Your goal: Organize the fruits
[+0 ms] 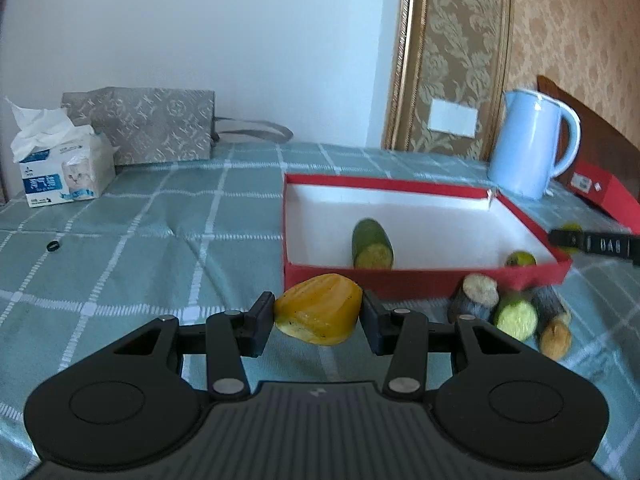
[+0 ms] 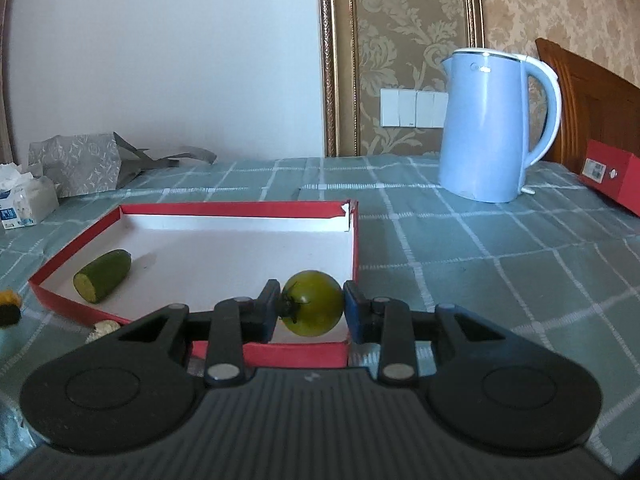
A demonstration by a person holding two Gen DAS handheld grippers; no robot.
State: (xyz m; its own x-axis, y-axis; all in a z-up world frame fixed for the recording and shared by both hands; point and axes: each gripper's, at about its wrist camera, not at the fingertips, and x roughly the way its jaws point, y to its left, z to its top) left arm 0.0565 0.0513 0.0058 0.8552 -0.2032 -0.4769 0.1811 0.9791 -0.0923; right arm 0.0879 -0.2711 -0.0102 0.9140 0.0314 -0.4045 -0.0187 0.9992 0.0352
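A shallow red box [image 1: 424,276] with a white inside lies on the checked cloth; it also shows in the right wrist view [image 2: 296,354]. A green cucumber piece [image 1: 372,245] lies inside it, seen too in the right wrist view [image 2: 103,276]. My left gripper [image 1: 318,316] is shut on a yellow fruit piece [image 1: 320,308] just in front of the box's near wall. My right gripper [image 2: 312,306] is shut on a green tomato [image 2: 314,302] held over the box's near right corner. That tomato [image 1: 520,259] and the right gripper's fingers [image 1: 592,243] show in the left wrist view.
Several cut pieces, purple-skinned and green [image 1: 516,314], lie in front of the box. A blue kettle [image 2: 492,128] stands behind, a red lid [image 2: 612,172] at the far right. A tissue box [image 1: 64,172] and a grey bag [image 1: 148,124] stand at the back left.
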